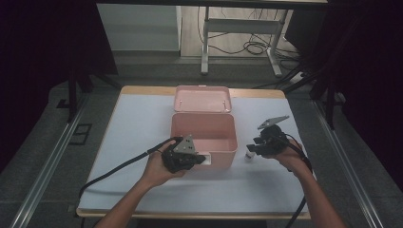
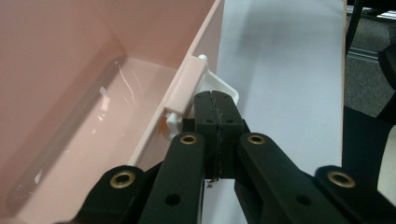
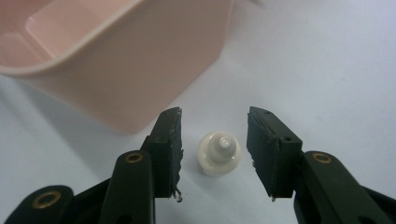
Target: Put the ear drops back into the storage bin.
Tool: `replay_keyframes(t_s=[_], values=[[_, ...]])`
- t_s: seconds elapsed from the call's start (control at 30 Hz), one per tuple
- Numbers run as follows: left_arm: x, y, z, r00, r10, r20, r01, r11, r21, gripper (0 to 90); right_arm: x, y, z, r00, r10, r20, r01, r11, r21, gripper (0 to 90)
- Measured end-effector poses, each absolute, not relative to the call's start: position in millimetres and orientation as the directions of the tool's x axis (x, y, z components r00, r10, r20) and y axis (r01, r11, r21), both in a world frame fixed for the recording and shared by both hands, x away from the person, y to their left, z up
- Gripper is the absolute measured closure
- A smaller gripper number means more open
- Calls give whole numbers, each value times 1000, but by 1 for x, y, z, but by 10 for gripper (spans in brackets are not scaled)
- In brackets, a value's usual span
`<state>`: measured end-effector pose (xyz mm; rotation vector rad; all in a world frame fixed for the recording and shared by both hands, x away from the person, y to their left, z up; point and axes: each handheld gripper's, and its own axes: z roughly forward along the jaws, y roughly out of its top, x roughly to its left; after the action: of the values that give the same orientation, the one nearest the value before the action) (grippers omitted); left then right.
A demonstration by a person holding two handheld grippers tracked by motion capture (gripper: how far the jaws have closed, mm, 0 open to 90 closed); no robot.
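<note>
Right gripper [image 3: 214, 154] stood with jaws apart, straddling a small white bottle [image 3: 218, 152]; pads were clear of it on both sides, so no grip yet. Bottle stood upright on the white table cover [image 3: 327, 70], just beside the right wall of the pink box [image 3: 126, 74], nozzle up. Probably lined up for a pinch across the body.

Left gripper [image 2: 218, 105] had jaws together, tips against the white latch [image 2: 219, 86] on the box's front wall, most likely bracing the box so it wouldn't slide. Lid [image 1: 203, 99] lay open behind, box interior looked empty.
</note>
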<state>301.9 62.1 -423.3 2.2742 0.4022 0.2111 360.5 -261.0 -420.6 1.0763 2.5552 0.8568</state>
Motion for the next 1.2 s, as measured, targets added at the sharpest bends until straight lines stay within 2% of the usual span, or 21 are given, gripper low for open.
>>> replay_keyframes(t_s=[0.4,0.93,1.2], values=[[301,62,-424,934,355,23,220,-627,747,900,366,-253,-437,-710,704,-22,595,617,516,540],[301,62,-424,934,356,21,221,-624,749,900,381,-246,-462,-695,718,-29,642,639,425,537],[301,63,-424,934,356,20,220,-622,752,900,385,-240,-467,-685,729,-18,663,633,401,596]])
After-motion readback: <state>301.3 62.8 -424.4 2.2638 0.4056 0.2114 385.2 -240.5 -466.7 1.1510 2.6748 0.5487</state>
